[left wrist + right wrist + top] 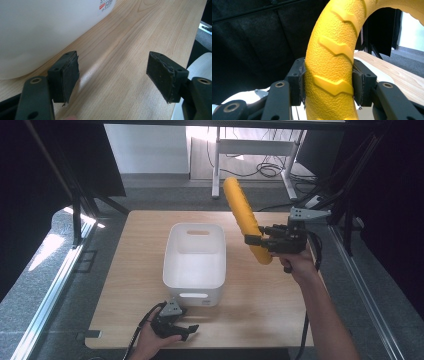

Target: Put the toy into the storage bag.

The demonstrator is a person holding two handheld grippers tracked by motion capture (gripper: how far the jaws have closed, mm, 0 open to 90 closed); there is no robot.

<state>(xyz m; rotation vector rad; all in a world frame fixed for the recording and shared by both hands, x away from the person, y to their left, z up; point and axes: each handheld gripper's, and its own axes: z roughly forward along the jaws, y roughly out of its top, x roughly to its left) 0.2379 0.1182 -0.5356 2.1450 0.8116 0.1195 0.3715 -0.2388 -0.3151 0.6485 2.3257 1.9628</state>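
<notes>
A long yellow textured roller (244, 218) with raised ridges is held up in the air at the right of the table, leaning up and to the left. My right gripper (261, 242) is shut on its lower part; in the right gripper view the roller (332, 67) stands between both pads (301, 83), which press on its sides. A white plastic bin (195, 265) with cut-out handles sits empty in the middle of the table. Near the front edge, just below the bin, my left gripper (187, 330) rests low and open (112, 75), with bare wood between its jaws.
The wooden table (130, 270) has bare room left and right of the bin. The bin's white wall (37, 32) is close on the left in the left gripper view. Black frame posts and curtains stand around the table; a desk with cables is behind.
</notes>
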